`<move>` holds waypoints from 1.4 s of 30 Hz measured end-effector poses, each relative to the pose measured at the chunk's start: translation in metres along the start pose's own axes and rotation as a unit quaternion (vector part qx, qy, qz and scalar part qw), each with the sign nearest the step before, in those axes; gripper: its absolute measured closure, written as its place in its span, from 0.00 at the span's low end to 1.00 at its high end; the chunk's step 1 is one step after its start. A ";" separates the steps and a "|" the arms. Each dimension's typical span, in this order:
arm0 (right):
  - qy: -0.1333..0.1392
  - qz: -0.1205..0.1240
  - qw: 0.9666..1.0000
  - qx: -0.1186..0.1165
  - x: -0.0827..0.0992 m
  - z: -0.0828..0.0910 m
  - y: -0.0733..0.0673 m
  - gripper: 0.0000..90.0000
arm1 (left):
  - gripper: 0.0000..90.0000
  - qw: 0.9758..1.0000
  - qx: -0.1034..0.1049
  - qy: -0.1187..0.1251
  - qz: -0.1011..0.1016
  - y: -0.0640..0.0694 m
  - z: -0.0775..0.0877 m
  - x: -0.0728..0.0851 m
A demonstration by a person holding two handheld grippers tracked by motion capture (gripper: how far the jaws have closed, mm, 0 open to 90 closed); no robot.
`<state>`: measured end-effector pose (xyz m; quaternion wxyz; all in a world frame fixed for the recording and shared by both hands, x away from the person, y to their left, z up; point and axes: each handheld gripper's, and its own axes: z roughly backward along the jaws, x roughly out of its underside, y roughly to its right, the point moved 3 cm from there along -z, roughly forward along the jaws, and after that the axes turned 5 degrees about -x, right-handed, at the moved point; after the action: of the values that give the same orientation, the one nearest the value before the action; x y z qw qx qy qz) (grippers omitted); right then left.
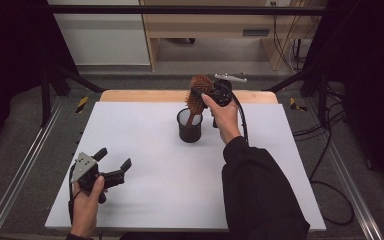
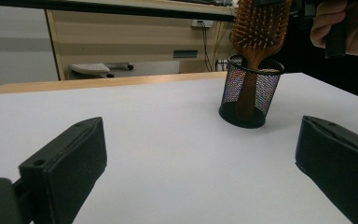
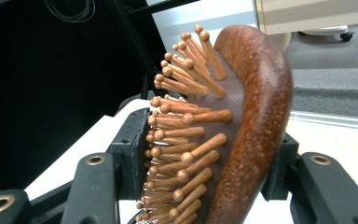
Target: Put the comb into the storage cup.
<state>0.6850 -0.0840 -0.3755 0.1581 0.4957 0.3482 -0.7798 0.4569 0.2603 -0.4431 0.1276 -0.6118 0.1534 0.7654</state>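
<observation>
Beyond your table, a wooden desk (image 1: 215, 22) stands top centre on grey floor (image 1: 180, 67), black curtains (image 1: 10, 60) hanging at both sides.

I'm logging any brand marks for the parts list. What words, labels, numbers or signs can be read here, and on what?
None can be read: the wooden hairbrush, the black mesh cup, the white table and both grippers bear no visible text.
The dark plate on the cabinet behind is too blurred to tell.
</observation>
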 end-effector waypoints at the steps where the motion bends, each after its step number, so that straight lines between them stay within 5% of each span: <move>1: 0.000 0.000 1.000 0.000 0.000 0.000 0.000 0.50 | 0.02 1.000 0.000 0.000 0.000 0.000 0.000 0.000; 42: -0.015 0.004 1.000 0.002 0.003 0.003 0.010 0.41 | 0.03 1.000 0.004 -0.003 -0.001 0.001 -0.001 0.000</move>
<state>0.6876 -0.0924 -0.3807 0.1651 0.4857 0.3425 -0.7871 0.4573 0.2584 -0.4436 0.1315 -0.6092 0.1558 0.7663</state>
